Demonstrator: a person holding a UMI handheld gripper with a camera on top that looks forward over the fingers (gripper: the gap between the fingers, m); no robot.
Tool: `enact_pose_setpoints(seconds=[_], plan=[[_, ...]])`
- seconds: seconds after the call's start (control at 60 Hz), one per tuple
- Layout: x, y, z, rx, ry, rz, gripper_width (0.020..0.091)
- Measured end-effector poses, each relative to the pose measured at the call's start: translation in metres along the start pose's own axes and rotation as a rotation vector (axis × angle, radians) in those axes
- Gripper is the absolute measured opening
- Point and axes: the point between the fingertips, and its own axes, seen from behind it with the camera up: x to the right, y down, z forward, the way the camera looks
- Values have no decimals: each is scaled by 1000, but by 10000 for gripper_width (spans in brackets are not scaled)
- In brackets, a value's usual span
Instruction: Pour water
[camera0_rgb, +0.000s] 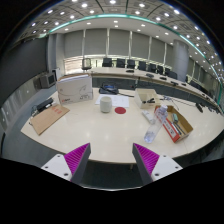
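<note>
Tongs (112, 160) hang with fingers apart, nothing between the magenta pads (77, 156), well back from everything on the table (100, 125). Far ahead, near the table's far edge, stands a white jug-like thing (107, 102), upright as far as can be told; its spout and facing are too small to make out. Just right of it lies a red disc (120, 110). To the right lies a tilted orange-and-white box (175, 123), with a small clear bottle or cup (150, 133) near it. A brown board (46, 119) lies at the left, a white box (75, 90) behind. Beyond are chairs (120, 63), curtained windows (110, 42), and ceiling lights. No writing is legible.
</note>
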Motion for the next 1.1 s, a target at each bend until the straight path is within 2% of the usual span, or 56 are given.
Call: enact_pose_setpoints(seconds=[0.25,0.467,0.633,0.733,0.783,0.983,1.017,1.1], plan=[[117,23,42,34,37,-6,861],[193,7,106,123,54,19,861],[215,-16,166,216,22,23,857],[217,-18,199,228,12,8,848],[217,-18,213,230,9,11,814],[221,-20,247,242,12,36,589],[224,-23,247,254,26,38,518],[224,-25,251,256,19,42,485]])
